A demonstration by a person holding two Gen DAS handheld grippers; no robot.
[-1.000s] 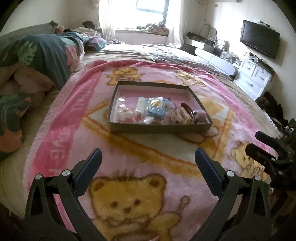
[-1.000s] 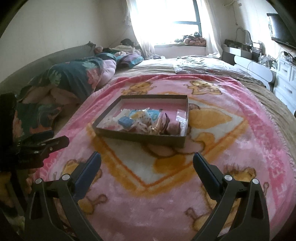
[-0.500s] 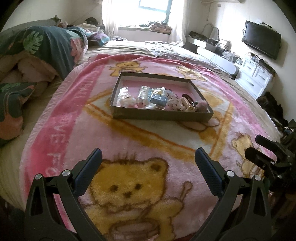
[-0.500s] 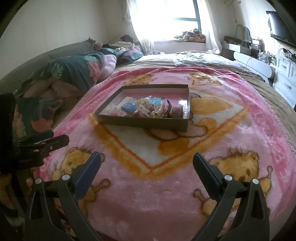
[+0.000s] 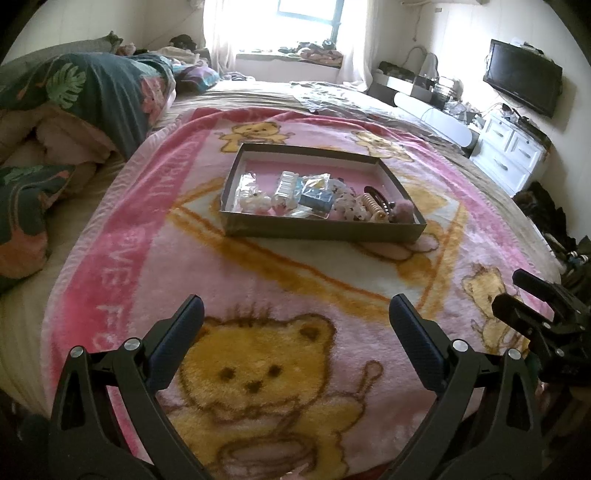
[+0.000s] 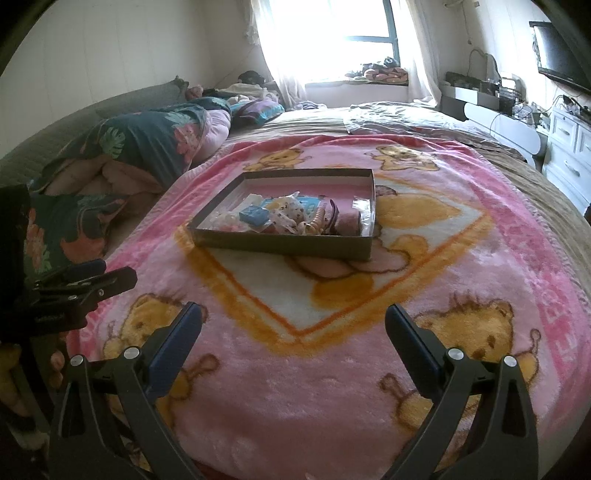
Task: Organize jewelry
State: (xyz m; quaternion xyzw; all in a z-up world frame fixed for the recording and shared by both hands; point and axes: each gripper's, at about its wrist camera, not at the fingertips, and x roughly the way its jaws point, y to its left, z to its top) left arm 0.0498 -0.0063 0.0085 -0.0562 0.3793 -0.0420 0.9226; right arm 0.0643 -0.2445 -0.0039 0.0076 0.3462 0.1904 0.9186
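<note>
A shallow grey box [image 5: 321, 230] [image 6: 280, 245] with a pink inside rests on the pink bear blanket [image 5: 258, 280] [image 6: 332, 369] in the middle of the bed. Along its near side lie several small pieces: a blue packet [image 5: 316, 199] [image 6: 254, 215], spotted white hair pieces [image 5: 347, 206], a beige claw clip [image 5: 373, 208], a pink pom [image 5: 402, 210]. My left gripper [image 5: 295, 325] hangs open over the blanket, well short of the box. My right gripper [image 6: 293, 326] is open too, equally far back. Each gripper shows at the edge of the other's view.
Rumpled floral bedding [image 5: 74, 110] [image 6: 140, 147] is piled on the left of the bed. A white dresser [image 5: 513, 155] and wall television [image 5: 524, 86] stand to the right. A bright window [image 6: 354, 33] with a cluttered sill is at the far end.
Both grippers have drawn back and upward from the box, which now looks smaller and farther off. Both stay open; nothing was picked up.
</note>
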